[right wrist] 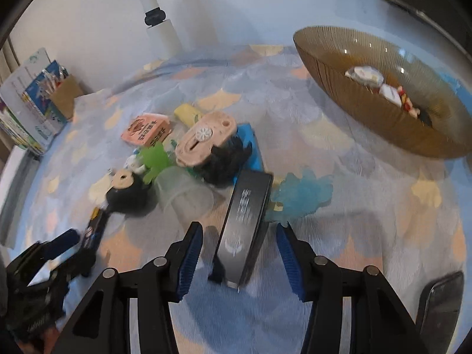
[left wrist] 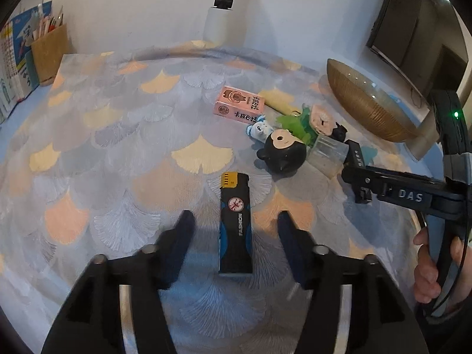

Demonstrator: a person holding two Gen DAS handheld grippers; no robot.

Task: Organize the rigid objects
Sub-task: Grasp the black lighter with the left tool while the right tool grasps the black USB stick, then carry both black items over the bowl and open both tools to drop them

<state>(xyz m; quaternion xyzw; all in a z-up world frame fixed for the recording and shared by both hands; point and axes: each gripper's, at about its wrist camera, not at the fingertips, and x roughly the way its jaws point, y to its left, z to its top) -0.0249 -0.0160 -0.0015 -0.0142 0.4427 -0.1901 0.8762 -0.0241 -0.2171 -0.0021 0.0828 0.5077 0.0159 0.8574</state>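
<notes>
My left gripper [left wrist: 234, 224] is open, its fingers on either side of a black and blue lighter [left wrist: 235, 224] that lies on the patterned cloth. My right gripper [right wrist: 239, 236] is open, straddling a black box [right wrist: 244, 230] standing on its edge. Beyond lies a pile: a black round-headed figure [left wrist: 283, 149], a clear plastic cup [right wrist: 183, 194], a green toy [right wrist: 155, 159], a pink box [left wrist: 239, 104], a pink cap on a black figure [right wrist: 206, 141], and a blue gel shape [right wrist: 303, 191]. In the left wrist view the right gripper [left wrist: 358, 174] reaches in from the right.
A ribbed amber glass bowl [right wrist: 368, 109] stands at the right and holds several small items. A cardboard pen holder [left wrist: 50, 53] and books [left wrist: 11, 67] stand at the back left. A white post [left wrist: 221, 8] rises at the back. A dark phone [right wrist: 441, 309] lies at the near right.
</notes>
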